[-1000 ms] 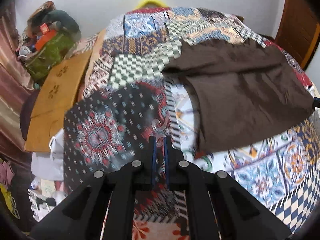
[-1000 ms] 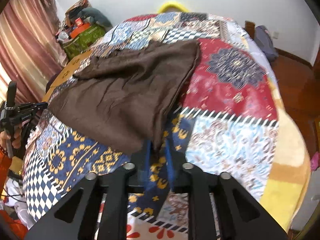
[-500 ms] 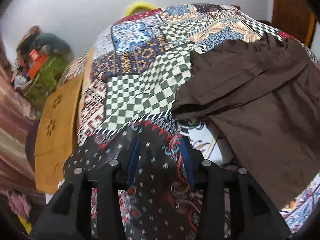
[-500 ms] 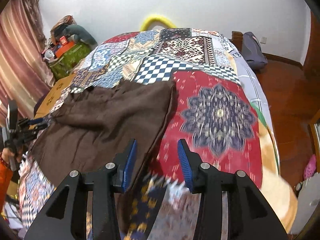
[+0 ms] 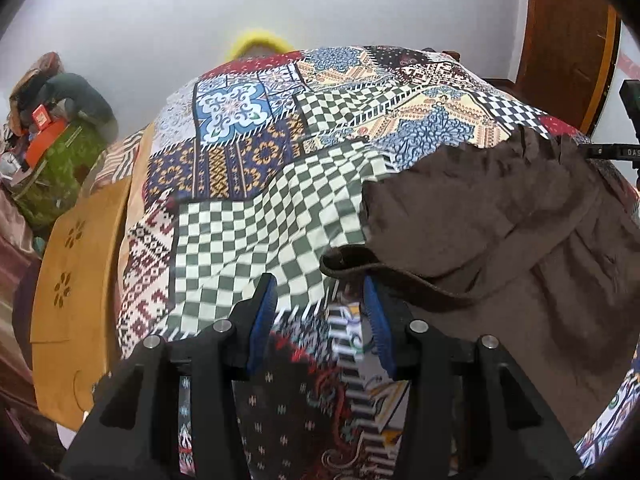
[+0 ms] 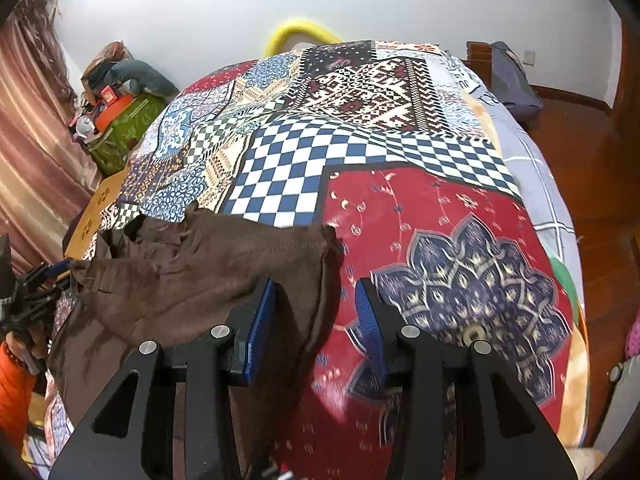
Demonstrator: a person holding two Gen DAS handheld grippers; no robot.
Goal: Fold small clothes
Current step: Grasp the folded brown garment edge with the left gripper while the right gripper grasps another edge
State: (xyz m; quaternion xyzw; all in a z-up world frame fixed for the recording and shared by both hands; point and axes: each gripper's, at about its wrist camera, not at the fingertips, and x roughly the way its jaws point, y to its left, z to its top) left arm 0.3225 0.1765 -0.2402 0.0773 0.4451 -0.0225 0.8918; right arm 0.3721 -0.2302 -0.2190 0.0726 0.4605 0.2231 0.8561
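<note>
A dark brown garment (image 5: 500,240) lies spread on the patchwork bedspread (image 5: 256,232), with one layer folded over another. My left gripper (image 5: 320,316) hovers at its left corner. Its jaws are opening, and the rolled hem (image 5: 348,262) sits just beyond the tips with no cloth pressed between the blue pads (image 5: 260,320). In the right wrist view the same garment (image 6: 200,272) reaches to my right gripper (image 6: 314,312). That gripper stands open, and the cloth's right edge runs loosely between its pads. The left gripper (image 6: 36,292) shows at the far left there, held by a hand in an orange sleeve.
A carved wooden board (image 5: 72,280) flanks the bed's left side. A green bag with clutter (image 5: 60,168) stands beyond it by a curtain (image 6: 24,160). A dark bag (image 6: 512,80) lies on the wooden floor at the right. A brown door (image 5: 568,40) stands behind.
Both grippers have moved forward along the garment's sides, from its near end to its far corners. Both pairs of jaws have gone from close together to apart.
</note>
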